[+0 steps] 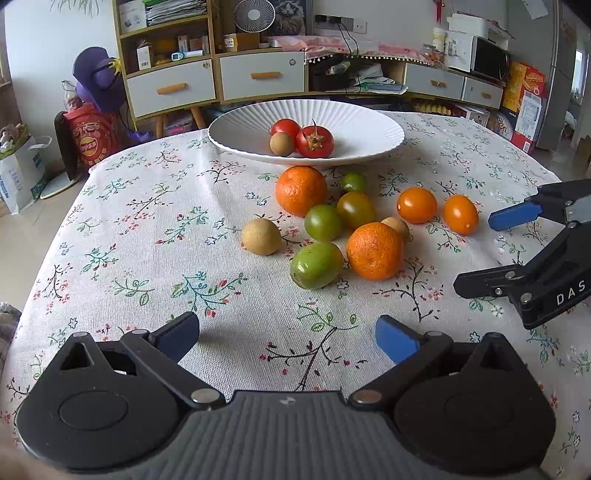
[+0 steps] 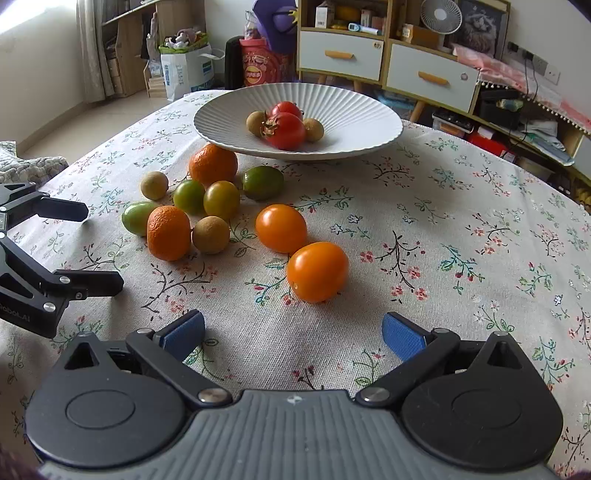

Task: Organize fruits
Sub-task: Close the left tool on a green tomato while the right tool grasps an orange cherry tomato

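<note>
A white ribbed plate (image 1: 362, 122) (image 2: 351, 107) stands at the far side of the table and holds two red tomatoes (image 1: 314, 141) (image 2: 286, 130) and small brown fruits (image 1: 282, 144). In front of it lie loose fruits: two oranges (image 1: 301, 190) (image 1: 375, 251), green fruits (image 1: 316, 264), brown fruits (image 1: 261, 236) and two orange tomatoes (image 1: 416, 205) (image 2: 317, 271). My left gripper (image 1: 288, 338) is open and empty, short of the pile. My right gripper (image 2: 293, 332) is open and empty, just short of the nearest orange tomato. Each gripper shows in the other's view (image 1: 480, 251) (image 2: 99, 251).
The table carries a floral cloth (image 1: 147, 229). Behind it stand shelves with drawers (image 1: 262, 75), a fan (image 1: 254, 14), a microwave (image 1: 487, 57) and bags on the floor (image 1: 22, 173).
</note>
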The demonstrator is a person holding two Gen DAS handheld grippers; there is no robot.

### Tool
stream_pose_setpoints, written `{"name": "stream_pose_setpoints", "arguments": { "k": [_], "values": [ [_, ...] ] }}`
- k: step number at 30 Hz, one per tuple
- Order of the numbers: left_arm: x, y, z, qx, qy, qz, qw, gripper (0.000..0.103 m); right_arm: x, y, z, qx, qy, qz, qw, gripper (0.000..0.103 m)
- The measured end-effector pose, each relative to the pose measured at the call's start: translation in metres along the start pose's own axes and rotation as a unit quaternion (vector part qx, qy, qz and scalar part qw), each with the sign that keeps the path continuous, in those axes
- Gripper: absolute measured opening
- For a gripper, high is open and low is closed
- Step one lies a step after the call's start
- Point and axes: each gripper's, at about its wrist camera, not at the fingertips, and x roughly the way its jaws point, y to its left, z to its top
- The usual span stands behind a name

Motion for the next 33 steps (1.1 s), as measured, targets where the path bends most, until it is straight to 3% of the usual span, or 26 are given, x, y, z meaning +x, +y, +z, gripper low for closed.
{"name": "stream_pose_setpoints", "arguments": {
  "k": [14,20,25,29,33],
  "values": [
    [0.008,-0.002,0.003,-0.009,-0.020,0.001,0.9997,0.100,0.004,-0.004,0.001,0.003,-0.029,-0.001,1.000,0.102],
    [0.009,-0.003,0.005,-0.009,-0.023,-0.006,0.9997,0.095,0.003,-0.004,0.003,0.005,-0.036,-0.004,0.999,0.095],
    [0.009,-0.006,0.011,-0.003,-0.025,-0.013,0.9996,0.075,0.003,-0.005,0.005,0.007,-0.040,-0.004,0.999,0.083],
    [0.011,-0.008,0.016,-0.002,-0.023,-0.018,0.9996,0.066,0.003,-0.006,0.007,0.009,-0.041,-0.005,0.999,0.077],
    [0.014,-0.010,0.022,-0.002,-0.019,-0.020,0.9996,0.053,0.004,-0.008,0.012,0.009,-0.043,-0.008,0.999,0.062]
  ]
}}
